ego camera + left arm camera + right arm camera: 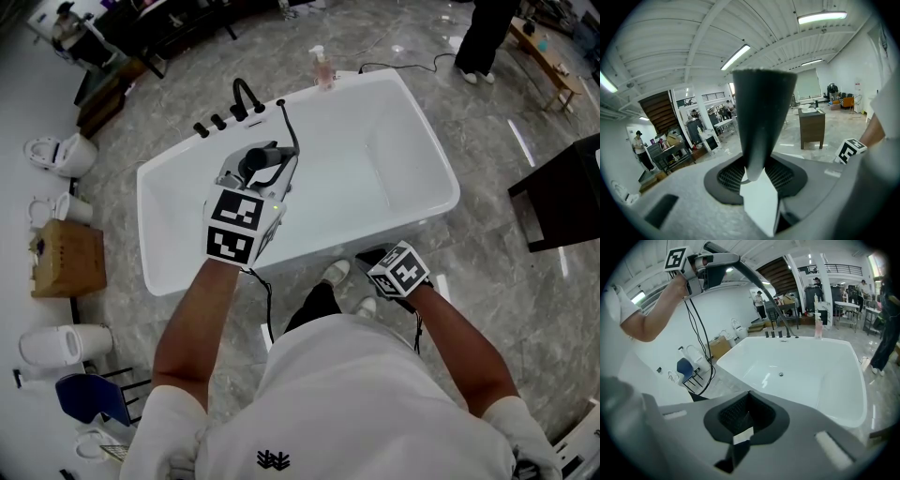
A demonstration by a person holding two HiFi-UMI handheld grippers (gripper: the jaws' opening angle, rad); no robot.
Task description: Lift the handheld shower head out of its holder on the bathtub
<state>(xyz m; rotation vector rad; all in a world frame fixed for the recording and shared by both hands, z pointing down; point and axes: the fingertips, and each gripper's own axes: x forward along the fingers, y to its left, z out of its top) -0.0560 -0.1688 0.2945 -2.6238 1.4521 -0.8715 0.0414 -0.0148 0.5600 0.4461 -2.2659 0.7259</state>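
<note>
Nearby: soap bottle (323,67), faucet (246,97) on bathtub (431,136) rim | shower head (761,108) above it

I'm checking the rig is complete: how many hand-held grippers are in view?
2. The left hand-held gripper is raised over the bathtub, shut on the shower head. The right hand-held gripper hangs low by the tub's near wall, empty. None looks hidden.
</note>
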